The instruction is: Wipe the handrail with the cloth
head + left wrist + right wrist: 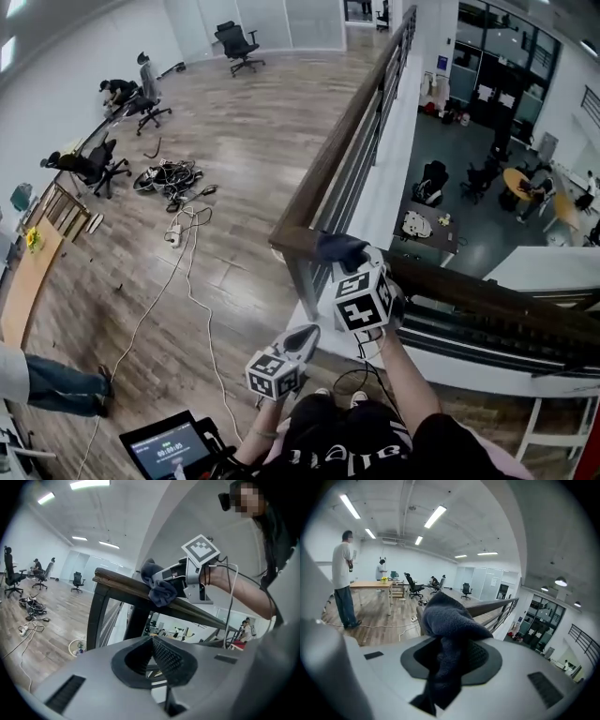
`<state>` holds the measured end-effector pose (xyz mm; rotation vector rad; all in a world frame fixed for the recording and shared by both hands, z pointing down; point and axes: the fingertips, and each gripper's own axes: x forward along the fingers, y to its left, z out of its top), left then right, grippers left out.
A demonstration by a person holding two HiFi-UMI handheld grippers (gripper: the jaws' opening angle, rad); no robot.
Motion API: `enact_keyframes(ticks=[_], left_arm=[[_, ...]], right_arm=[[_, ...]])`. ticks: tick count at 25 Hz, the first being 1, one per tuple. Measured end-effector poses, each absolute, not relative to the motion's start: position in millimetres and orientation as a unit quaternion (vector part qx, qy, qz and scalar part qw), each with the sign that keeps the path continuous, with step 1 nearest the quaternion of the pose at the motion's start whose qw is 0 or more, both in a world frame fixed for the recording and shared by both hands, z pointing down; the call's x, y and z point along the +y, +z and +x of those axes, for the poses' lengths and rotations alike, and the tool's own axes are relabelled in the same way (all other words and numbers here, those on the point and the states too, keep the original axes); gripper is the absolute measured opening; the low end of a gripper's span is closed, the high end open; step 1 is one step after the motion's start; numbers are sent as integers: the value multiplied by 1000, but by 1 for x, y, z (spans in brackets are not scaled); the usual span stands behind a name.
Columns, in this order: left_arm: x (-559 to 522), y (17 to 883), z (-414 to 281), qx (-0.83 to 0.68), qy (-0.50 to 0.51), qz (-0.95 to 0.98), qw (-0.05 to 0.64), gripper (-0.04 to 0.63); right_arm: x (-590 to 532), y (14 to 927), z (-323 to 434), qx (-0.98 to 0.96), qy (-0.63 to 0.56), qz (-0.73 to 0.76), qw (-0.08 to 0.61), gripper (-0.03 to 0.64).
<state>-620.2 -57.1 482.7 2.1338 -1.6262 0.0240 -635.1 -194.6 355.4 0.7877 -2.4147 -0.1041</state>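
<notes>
Left hand-held gripper [152,656]: jaws closed, nothing between them, held low, just beside the handrail [349,131] and not touching it. Right hand-held gripper [349,261] is clamped on the dark blue cloth [337,247]. The cloth sits on the handrail top at its corner, bunched ahead of the jaws.

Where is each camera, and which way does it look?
Head view: on the person's head, looking down at the brown wooden handrail; both arms, left gripper and right gripper show.
Left gripper view: on that gripper, looking up past its shut jaws at the right gripper's dark blue cloth on the rail.
Right gripper view: on that gripper, facing along the rail; its jaws grip the cloth.
All share cloth and handrail.
</notes>
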Motion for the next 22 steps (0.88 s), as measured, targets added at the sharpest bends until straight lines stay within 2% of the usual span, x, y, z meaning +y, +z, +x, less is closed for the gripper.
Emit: enact_keyframes(ticks=[10,22], left_arm=[[-60,493,-617,-520,22,821,232,2],[-68,499,-574,-438,30,865,243,2]], right_arm=[[-205,358,-584,-877,-19,388,284,109],[-216,370,-493,-844,36,469,258,109]])
